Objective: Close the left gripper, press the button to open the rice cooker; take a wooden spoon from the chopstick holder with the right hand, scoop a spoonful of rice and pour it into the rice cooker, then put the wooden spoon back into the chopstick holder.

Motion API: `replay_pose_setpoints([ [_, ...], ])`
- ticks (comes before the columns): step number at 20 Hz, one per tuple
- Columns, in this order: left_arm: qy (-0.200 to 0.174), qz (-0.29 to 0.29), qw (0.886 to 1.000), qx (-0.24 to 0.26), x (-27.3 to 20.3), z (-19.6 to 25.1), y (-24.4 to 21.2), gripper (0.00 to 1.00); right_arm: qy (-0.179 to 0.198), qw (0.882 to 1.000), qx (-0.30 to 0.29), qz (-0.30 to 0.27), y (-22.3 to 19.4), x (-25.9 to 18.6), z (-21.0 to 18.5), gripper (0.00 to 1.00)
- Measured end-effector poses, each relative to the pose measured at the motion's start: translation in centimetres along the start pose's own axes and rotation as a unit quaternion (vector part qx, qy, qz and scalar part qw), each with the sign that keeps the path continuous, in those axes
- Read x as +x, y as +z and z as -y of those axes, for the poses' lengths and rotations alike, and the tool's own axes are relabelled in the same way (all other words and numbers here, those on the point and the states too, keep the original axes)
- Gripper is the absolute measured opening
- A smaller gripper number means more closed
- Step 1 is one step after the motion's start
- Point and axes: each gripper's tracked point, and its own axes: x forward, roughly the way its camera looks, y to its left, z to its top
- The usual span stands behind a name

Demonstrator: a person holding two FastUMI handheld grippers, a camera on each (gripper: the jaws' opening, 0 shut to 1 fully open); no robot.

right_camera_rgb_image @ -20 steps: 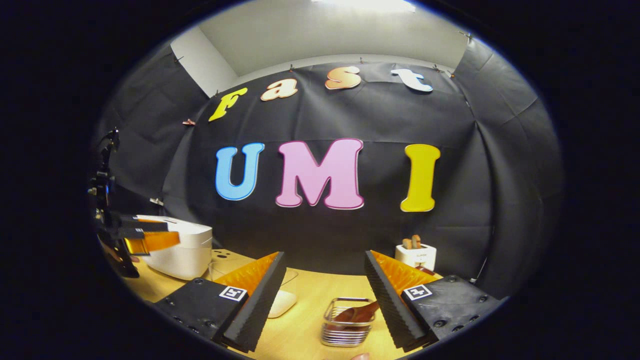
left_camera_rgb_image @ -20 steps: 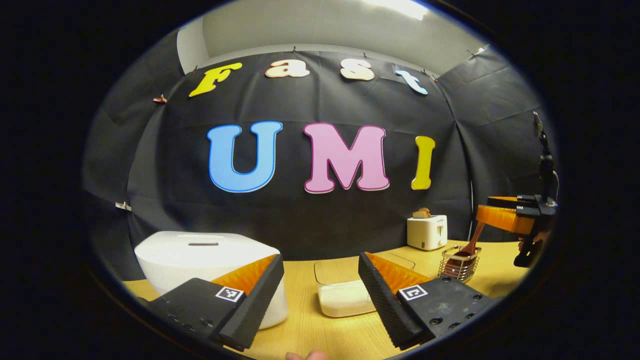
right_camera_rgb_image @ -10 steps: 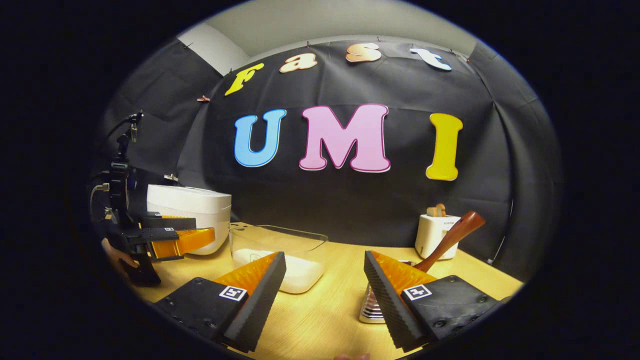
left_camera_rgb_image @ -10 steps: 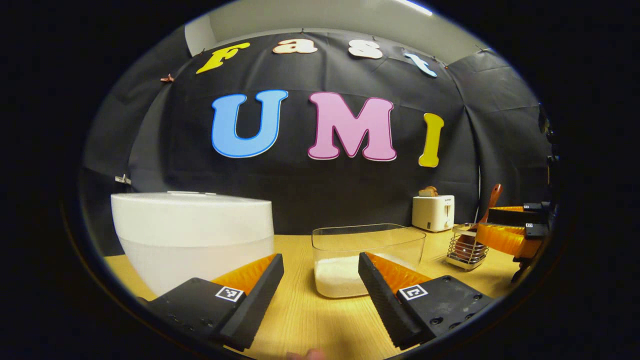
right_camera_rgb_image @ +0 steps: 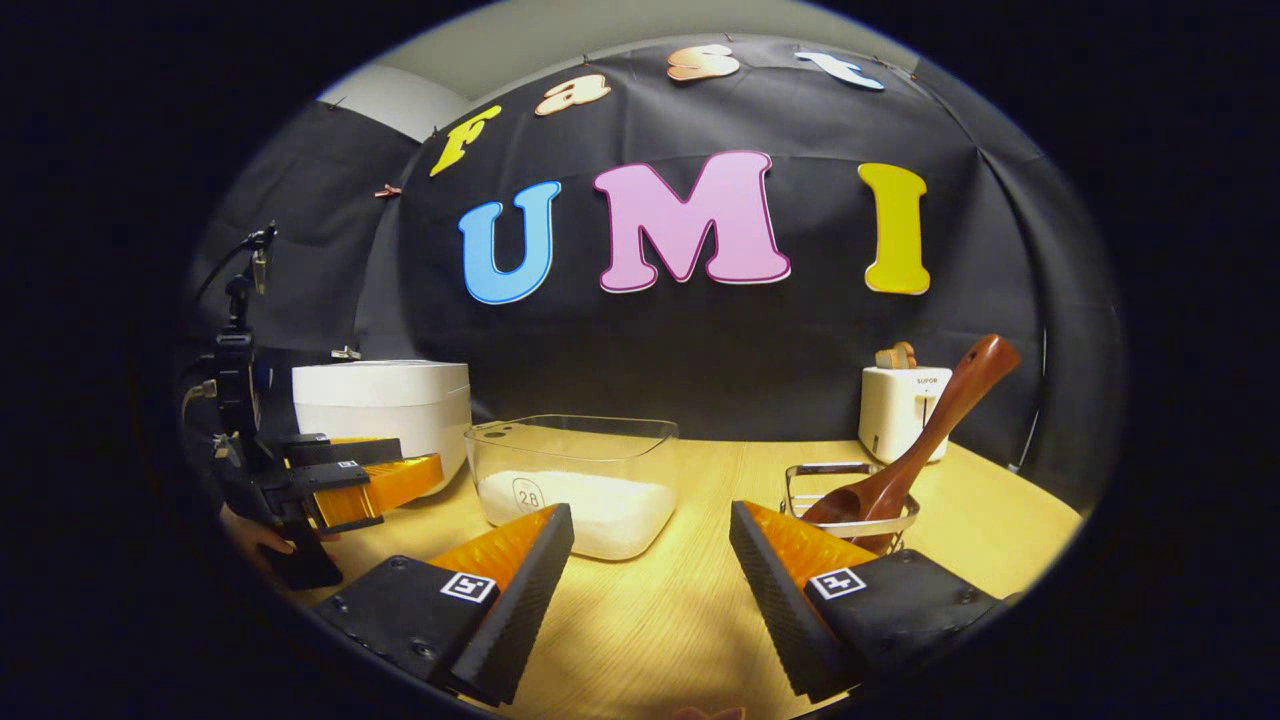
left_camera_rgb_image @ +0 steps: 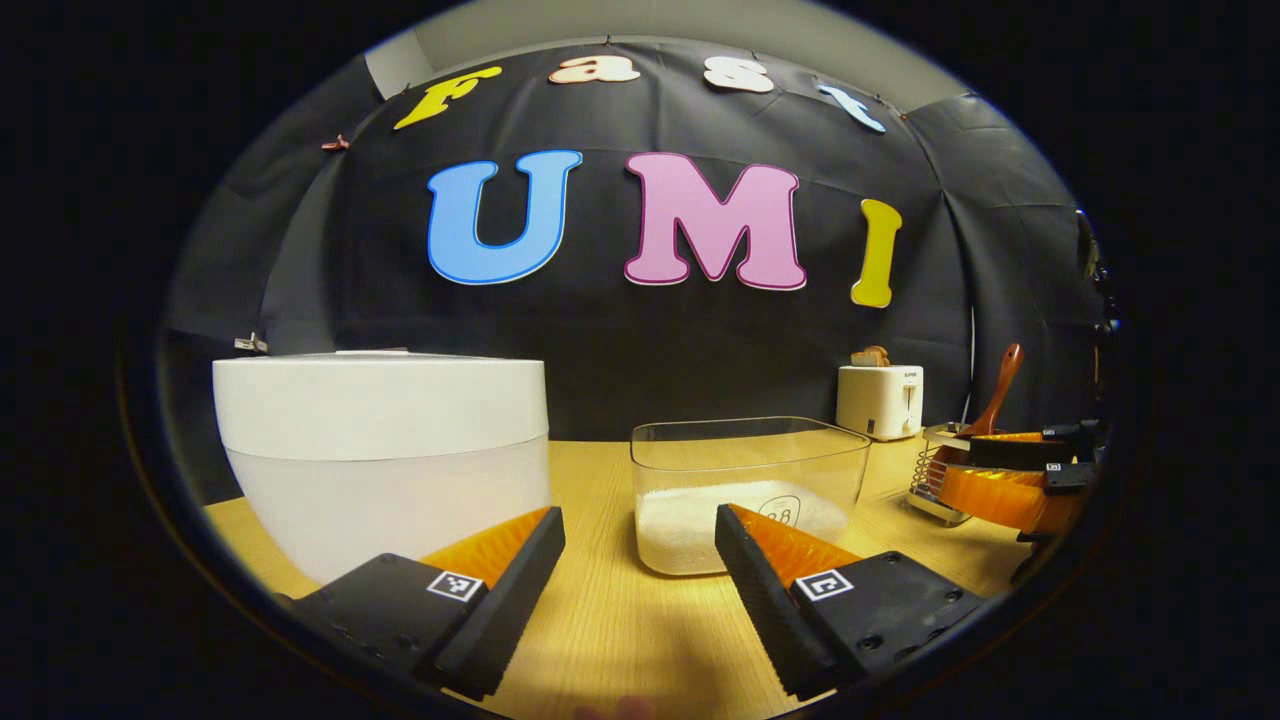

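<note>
A white rice cooker with its lid down stands just ahead-left of my open left gripper; the cooker also sits far left in the right gripper view. A clear container of rice rests mid-table. A wooden spoon leans in a wire chopstick holder. My right gripper is open, low over the table, with the holder just ahead-right of it. The left gripper appears at the left of the right gripper view, the right gripper at the far right of the left gripper view.
A white toaster with bread in it stands at the back right by the black cloth wall. The wooden table stretches in front of both grippers.
Both grippers have dropped from above to near table height, so the cooker, rice container and holder now appear side-on. Both stay open.
</note>
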Motion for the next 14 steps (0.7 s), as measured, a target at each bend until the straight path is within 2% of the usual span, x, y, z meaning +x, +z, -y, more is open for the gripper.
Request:
replay_pose_setpoints([
  [14, 0.001, 0.0, 1.0, 0.001, 0.28, 0.08, 0.0, 0.98, -0.013, 1.0, -0.001, 0.0, -0.11, 0.52, 0.62, 0.98],
])
